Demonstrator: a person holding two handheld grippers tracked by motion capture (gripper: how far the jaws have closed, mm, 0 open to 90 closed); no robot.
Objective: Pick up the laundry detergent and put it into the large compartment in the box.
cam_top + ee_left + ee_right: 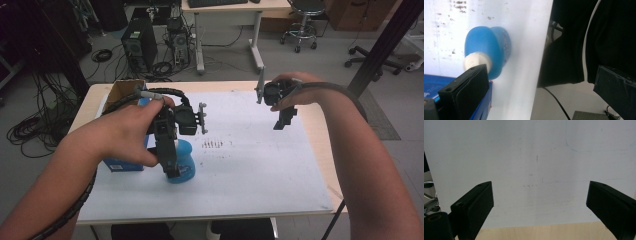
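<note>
A blue bottle [184,167] with a white neck stands on the white sheet [250,160] at the front left. My left gripper [170,162] hangs over it, open. In the left gripper view the bottle [490,47] lies just past the left jaw, its white neck close to that jaw's tip, and the left gripper [541,72] holds nothing, its jaws wide apart. My right gripper [284,120] hovers above the sheet at the back right. It is open too, and between the jaws of the right gripper [539,195] there is just bare white sheet [536,157].
A blue box [122,164] sits right beside the bottle on its left; the blue box [431,86] also shows behind the left jaw. A cardboard box [125,89] stands at the table's back left corner. The table's near edge [534,95] drops off right of the bottle.
</note>
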